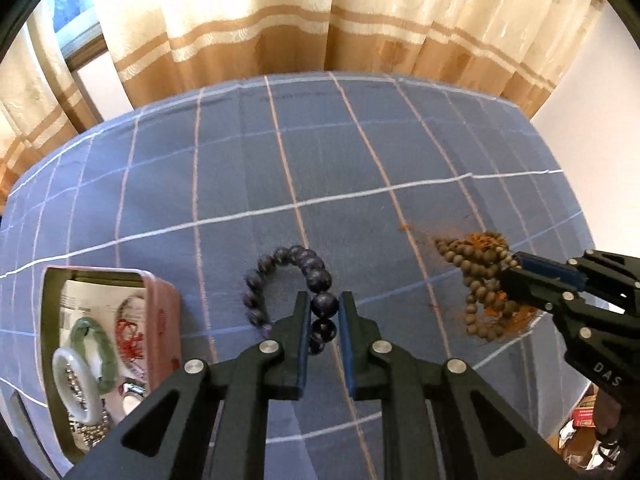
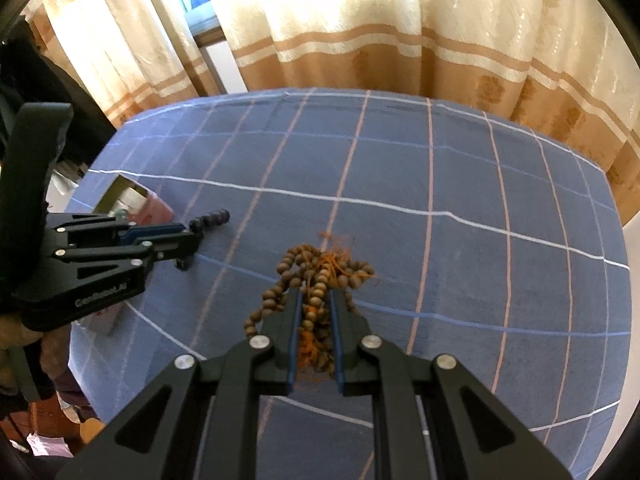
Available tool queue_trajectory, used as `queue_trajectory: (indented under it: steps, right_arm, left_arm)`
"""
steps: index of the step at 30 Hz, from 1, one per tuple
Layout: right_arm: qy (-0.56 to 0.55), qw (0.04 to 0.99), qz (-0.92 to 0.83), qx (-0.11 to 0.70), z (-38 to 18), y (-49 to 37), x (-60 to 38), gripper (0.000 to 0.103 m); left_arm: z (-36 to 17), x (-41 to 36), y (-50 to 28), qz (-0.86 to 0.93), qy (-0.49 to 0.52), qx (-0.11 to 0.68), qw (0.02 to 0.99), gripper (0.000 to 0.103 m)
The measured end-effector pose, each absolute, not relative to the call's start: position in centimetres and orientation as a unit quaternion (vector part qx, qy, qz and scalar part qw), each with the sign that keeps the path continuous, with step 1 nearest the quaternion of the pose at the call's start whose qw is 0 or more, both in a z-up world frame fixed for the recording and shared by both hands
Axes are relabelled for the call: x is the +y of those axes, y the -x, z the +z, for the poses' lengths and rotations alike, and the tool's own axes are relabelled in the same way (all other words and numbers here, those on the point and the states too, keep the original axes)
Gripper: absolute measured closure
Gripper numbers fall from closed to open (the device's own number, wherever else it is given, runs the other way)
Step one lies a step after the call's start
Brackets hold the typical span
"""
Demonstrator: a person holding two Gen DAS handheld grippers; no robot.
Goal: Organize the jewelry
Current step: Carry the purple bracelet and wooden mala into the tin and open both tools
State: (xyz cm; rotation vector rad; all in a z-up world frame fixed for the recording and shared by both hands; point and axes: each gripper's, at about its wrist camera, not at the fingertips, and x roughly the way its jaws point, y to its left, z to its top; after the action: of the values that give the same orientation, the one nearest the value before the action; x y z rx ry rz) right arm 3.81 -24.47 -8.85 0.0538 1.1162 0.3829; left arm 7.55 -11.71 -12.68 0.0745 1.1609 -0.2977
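dark bead bracelet [image 1: 298,286] between left claw [image 1: 325,304] pads

Glossy dark bead bracelet [image 1: 304,276], cloth bedsheet [image 1: 360,160]

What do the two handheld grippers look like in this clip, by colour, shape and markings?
Both are matte black. The left gripper and right gripper each have two flat angular fingers with triangular cut-outs, round silver pivot pins and blue pads lining the inner faces. White lettering marks the side of each body: "DAS" shows on the right one; the left one's is partly legible, starting "Cen". No cables or sleeves are clearly visible.
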Motion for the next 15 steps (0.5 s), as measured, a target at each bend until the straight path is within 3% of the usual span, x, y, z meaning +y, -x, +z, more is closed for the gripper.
queue_trajectory:
  steps: [15]
  right_arm:
    - [-0.022, 0.843, 0.211, 0.494, -4.8, -2.9, -20.7, 0.087]
  left_arm:
    - [-8.0, -8.6, -5.3, -0.137, -0.012, 0.518, 0.844, 0.090]
